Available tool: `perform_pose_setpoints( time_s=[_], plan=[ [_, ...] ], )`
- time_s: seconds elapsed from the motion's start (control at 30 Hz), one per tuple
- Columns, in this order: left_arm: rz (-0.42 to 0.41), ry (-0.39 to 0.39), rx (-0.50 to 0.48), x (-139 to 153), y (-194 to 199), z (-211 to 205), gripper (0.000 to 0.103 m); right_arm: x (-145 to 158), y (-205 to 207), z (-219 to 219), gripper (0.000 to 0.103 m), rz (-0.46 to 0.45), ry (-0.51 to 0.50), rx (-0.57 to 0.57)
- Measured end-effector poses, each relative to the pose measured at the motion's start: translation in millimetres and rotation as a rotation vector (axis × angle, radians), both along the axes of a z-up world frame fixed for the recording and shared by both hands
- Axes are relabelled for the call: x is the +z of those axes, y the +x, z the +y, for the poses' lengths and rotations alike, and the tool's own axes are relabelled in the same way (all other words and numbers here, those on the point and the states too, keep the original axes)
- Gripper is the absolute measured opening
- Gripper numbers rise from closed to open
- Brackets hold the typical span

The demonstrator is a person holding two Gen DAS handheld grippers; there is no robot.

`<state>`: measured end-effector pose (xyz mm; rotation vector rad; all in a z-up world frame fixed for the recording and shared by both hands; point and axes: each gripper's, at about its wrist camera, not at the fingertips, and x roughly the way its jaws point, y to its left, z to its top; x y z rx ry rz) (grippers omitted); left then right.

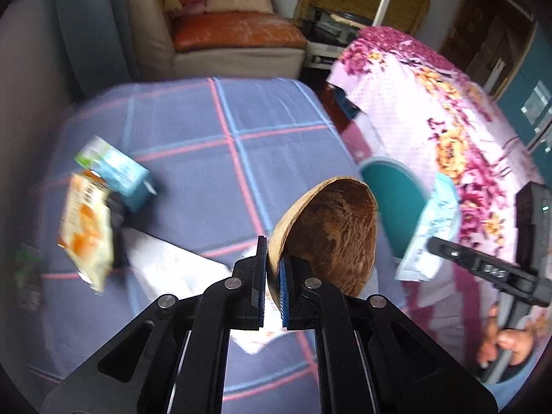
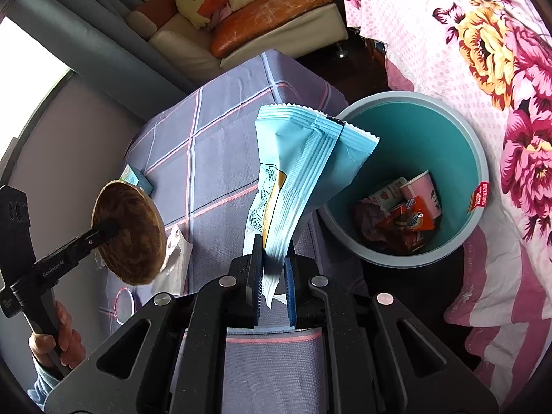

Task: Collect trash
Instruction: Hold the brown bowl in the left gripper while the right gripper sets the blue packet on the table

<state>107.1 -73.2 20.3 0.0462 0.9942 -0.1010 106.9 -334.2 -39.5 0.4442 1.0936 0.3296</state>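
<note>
Over the near edge of the blue-grey checked tablecloth (image 2: pixel 214 131), the right gripper (image 2: pixel 272 269) is clamped on the bottom seam of a light blue snack wrapper (image 2: pixel 303 169), which stands up from the jaws and leans toward the teal trash bin (image 2: pixel 479 158) just beside the table. The wrapper looks light, thin and crinkly; it bends under its own weight, so a pinch on the flat crimped seam, as here, is probably the surest hold, and once let go it may flutter rather than drop straight. The left gripper (image 1: pixel 274 269) is closed on the rim of a half coconut shell (image 1: pixel 331 234), held on edge above the cloth with its hollow turned to the right. The shell seems rigid, rough-fibred and heavier than any wrapper; its thin rim is the natural place to grip, though a hard curved wall could twist or slip between flat pads. The bin is open-topped and only shallowly filled: a pink paper cup (image 2: pixel 422 193), an orange snack packet (image 2: pixel 414 222), a dark purplish wrapper (image 2: pixel 367 220) and some pale packaging lie on its bottom, with plenty of room left. Still on the table are a small blue-green carton (image 1: pixel 117 172), an orange-and-white snack bag (image 1: pixel 86 231) and a white paper bag (image 1: pixel 165 262), all blurred in the left wrist view.
</note>
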Motion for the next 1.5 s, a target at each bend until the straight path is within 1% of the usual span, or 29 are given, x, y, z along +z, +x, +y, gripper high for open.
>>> perform_pose_setpoints(
  time_s=[0.03, 0.07, 0.13, 0.23, 0.4, 0.53, 0.63, 0.73, 0.9, 1.03, 1.17, 1.3, 1.37, 1.5],
  plan=[
    [-0.038, 0.087, 0.007, 2.8, -3.5, -2.6, 0.007, 0.0, 0.2, 1.5, 0.011, 0.0, -0.003, 0.005],
    [-0.044, 0.105, 0.001, 3.8, -5.8, -1.8, 0.007, -0.3, 0.6, 3.4, 0.011, 0.002, -0.004, 0.011],
    [-0.02, 0.076, -0.007, 1.7, -6.6, 4.0, 0.007, -0.5, 1.3, 7.4, 0.011, 0.004, -0.004, 0.018],
    [0.007, 0.094, 0.031, -13.2, -7.0, 15.9, 0.007, 0.5, 1.3, 14.9, 0.011, 0.002, -0.004, 0.033],
    [0.046, 0.063, 0.087, -30.7, -13.6, 46.1, 0.007, 2.7, 1.8, 35.6, 0.011, 0.005, -0.011, 0.072],
    [0.05, 0.033, 0.118, -31.2, -18.4, 62.5, 0.007, 3.1, 7.0, 68.1, 0.011, 0.006, -0.013, 0.127],
    [0.045, 0.019, 0.123, -30.7, -20.5, 70.3, 0.007, 1.7, 12.7, 96.0, 0.011, 0.003, -0.014, 0.167],
    [0.051, 0.004, 0.123, -34.8, -19.6, 78.3, 0.007, -4.6, 20.4, 122.2, 0.011, 0.022, -0.016, 0.204],
    [0.063, -0.02, 0.133, -44.8, -15.8, 91.0, 0.007, -21.7, 27.4, 159.1, 0.011, 0.068, -0.073, 0.273],
    [0.05, -0.052, 0.17, -43.9, -11.2, 108.7, 0.007, -24.9, 31.9, 170.9, 0.011, 0.067, -0.122, 0.291],
    [0.001, -0.086, 0.242, -31.4, -10.9, 135.6, 0.007, -26.9, 34.6, 179.0, 0.011, 0.076, -0.157, 0.305],
    [-0.052, -0.093, 0.323, -16.2, -14.9, 167.5, 0.007, -30.2, 37.6, 185.4, 0.01, 0.085, -0.182, 0.311],
    [-0.051, -0.099, 0.325, -14.3, -16.0, 173.4, 0.007, -29.4, 39.5, 185.9, 0.01, 0.09, -0.183, 0.302],
    [-0.04, -0.092, 0.295, -19.0, -20.3, 165.6, 0.007, -3.8, 38.8, 182.7, 0.01, 0.034, -0.173, 0.288]
  ],
)
